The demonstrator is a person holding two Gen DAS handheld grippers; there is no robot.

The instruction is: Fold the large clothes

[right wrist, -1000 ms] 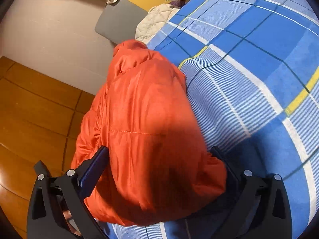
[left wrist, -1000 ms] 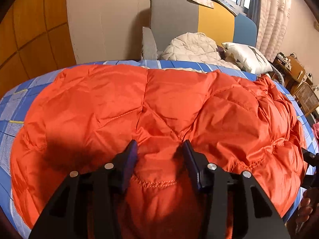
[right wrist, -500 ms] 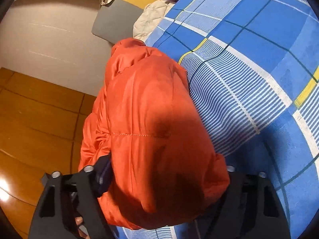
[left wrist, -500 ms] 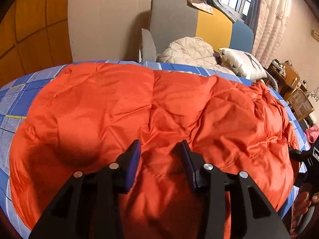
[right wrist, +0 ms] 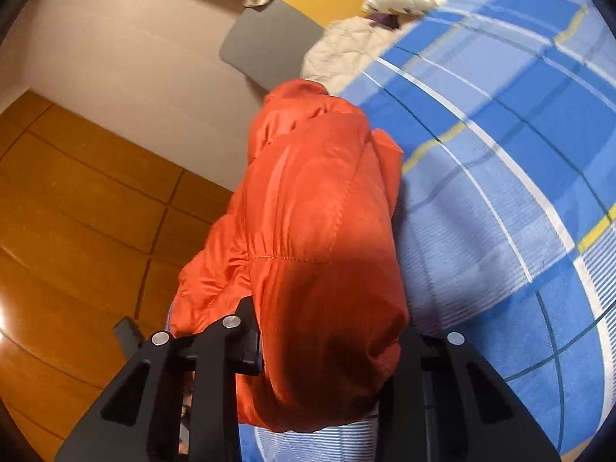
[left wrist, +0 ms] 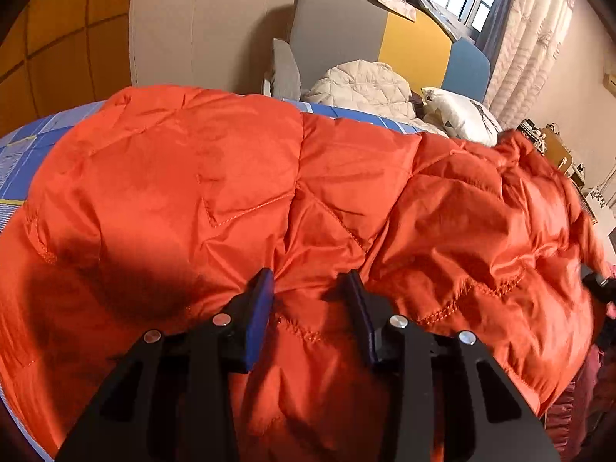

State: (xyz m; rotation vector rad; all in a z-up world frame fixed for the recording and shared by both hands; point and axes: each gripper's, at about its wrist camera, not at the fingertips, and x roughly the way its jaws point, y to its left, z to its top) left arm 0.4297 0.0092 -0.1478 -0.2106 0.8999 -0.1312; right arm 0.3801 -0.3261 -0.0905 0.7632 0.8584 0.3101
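The orange puffer jacket [left wrist: 308, 200] lies across the blue plaid bedspread [right wrist: 519, 177], its long axis running along the bed's near edge, 1 end toward the headboard [left wrist: 385, 38]. The left gripper [left wrist: 310, 288] pinches a fold of its hem between 2 blue pads. The right gripper [right wrist: 327, 346], whose jaws have just been closing, clenches the jacket's bunched end. A cream quilted coat [left wrist: 365, 84] and pillow [left wrist: 458, 115] sit by the headboard.

orange quilted jacket [left wrist: 308, 192], blue plaid bedspread [right wrist: 519, 154]
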